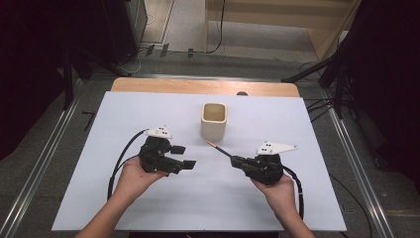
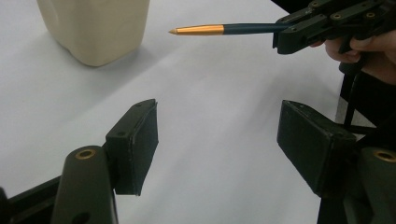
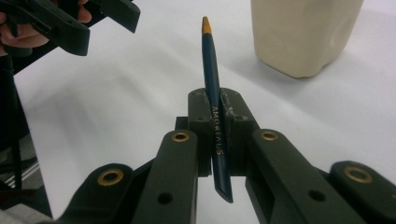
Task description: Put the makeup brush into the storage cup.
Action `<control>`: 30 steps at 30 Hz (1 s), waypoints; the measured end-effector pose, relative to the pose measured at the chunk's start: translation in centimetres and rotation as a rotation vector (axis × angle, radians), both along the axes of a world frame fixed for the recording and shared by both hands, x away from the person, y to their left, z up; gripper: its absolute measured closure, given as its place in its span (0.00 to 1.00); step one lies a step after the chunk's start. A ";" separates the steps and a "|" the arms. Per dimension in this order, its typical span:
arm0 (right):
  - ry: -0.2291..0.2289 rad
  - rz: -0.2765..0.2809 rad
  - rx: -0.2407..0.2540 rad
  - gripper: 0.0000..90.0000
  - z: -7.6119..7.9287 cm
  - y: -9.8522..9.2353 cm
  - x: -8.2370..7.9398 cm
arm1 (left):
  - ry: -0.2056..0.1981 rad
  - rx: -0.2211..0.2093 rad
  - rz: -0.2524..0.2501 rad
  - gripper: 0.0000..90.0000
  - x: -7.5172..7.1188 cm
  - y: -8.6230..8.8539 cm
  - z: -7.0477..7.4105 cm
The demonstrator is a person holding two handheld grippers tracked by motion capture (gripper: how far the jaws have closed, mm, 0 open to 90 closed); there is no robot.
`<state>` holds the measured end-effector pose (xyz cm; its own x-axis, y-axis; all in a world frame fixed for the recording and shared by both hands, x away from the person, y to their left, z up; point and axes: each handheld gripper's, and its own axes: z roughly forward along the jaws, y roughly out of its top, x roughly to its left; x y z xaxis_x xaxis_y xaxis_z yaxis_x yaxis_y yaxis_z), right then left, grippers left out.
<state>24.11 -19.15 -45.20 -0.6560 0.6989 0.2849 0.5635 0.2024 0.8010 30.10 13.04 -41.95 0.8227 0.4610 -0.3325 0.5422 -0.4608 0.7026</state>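
Nearest the person, the right gripper (image 3: pixel 215 109) pinched a dark blue pen (image 3: pixel 213 93) between its jaws, the gold tip pointing out toward a cream cup (image 1: pixel 214 120). Beside it, the left gripper (image 1: pixel 181 156) hovered over the white table (image 1: pixel 148 203) with its jaws spread and nothing between them. Farther off, the cup stood upright near the table's middle, just beyond the pen tip.

White table (image 1: pixel 148 208); grey floor (image 1: pixel 188 25); pale wood furniture (image 1: pixel 297 20), perhaps shelving.
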 end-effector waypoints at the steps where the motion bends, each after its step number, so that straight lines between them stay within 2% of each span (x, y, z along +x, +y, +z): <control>1: -0.003 -0.005 -0.002 0.94 0.1 0.0 -0.1 | 0.000 -0.005 0.001 0.33 0.0 0.0 0.0; 7: -0.018 -0.023 0.021 0.94 0.1 0.4 -0.5 | -0.015 -0.002 0.018 0.34 -0.3 -0.4 0.0; 15: -0.025 -0.055 0.056 0.94 -0.2 0.8 -0.8 | 0.009 -0.047 0.032 0.34 -0.5 -0.5 0.0; 21: -0.023 -0.080 0.066 0.94 -0.3 1.0 -1.1 | 0.006 -0.046 0.039 0.35 -0.5 -0.6 0.0; 25: -0.020 -0.131 0.116 0.94 -0.1 1.3 -1.4 | -0.001 -0.057 0.045 0.35 -0.5 -0.7 0.1; 27: -0.024 -0.141 0.116 0.94 0.0 1.5 -1.6 | -0.005 -0.068 0.051 0.35 -0.5 -0.6 0.2; 30: -0.066 -0.172 0.087 0.94 0.2 2.1 -2.0 | -0.008 -0.073 0.056 0.35 -0.5 -0.5 0.3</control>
